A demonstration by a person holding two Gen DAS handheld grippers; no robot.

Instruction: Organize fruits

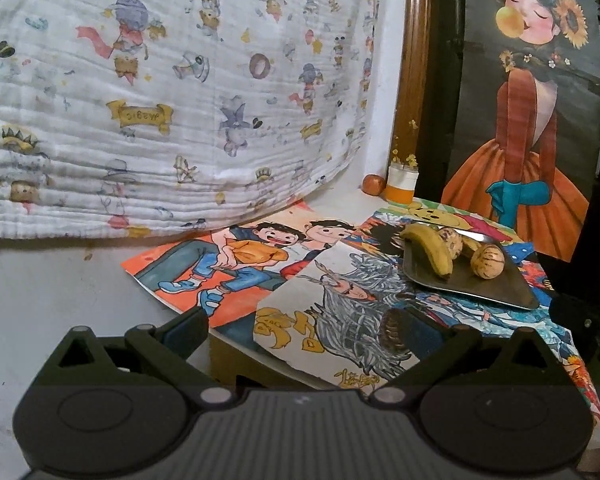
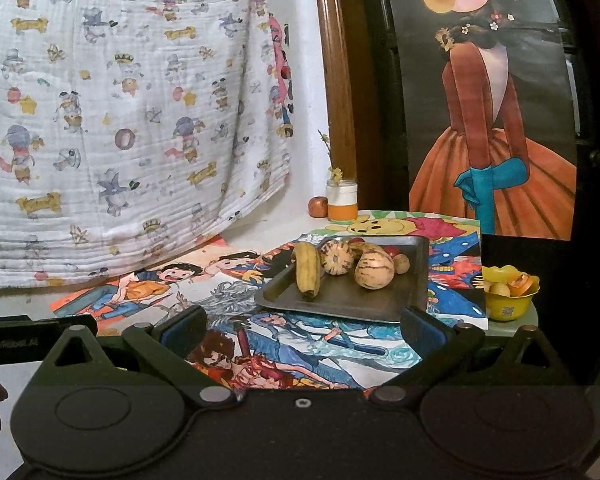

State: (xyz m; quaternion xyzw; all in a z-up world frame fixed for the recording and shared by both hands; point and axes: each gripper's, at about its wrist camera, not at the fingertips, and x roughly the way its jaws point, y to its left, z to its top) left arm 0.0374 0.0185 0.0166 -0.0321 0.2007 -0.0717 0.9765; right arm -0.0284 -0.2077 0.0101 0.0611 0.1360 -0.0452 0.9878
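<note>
Grey metal, dull and scuffed, makes up the tray (image 2: 342, 300) that carries most of the fruit; it sits on a spread of bright cartoon drawings (image 2: 300, 340) laid across the tabletop. On the tray a banana (image 2: 308, 270) lies along the left side with its dark tip toward the near edge, and beside it sit two pale, striped round fruits, one (image 2: 337, 258) just right of the banana and another (image 2: 374, 274) nearer the middle, with smaller fruits bunched behind them, too crowded to tell apart. Off the right end of the drawings stands a yellow bowl (image 2: 508, 308) holding a few pieces of fruit, well apart from the tray. At the back, near the wall, a small reddish fruit (image 2: 318, 206) rests just beside a white and orange jar (image 2: 342, 200). A printed white cloth (image 2: 120, 120) hangs behind on the left, and a poster of a figure in an orange dress (image 2: 496, 120) stands on the right. The right gripper (image 2: 304, 330) hovers short of the tray's near edge, its fingers spread wide and holding nothing. The left gripper (image 1: 300, 334) is likewise parted and empty, hanging over the drawings to the left of the tray.
</note>
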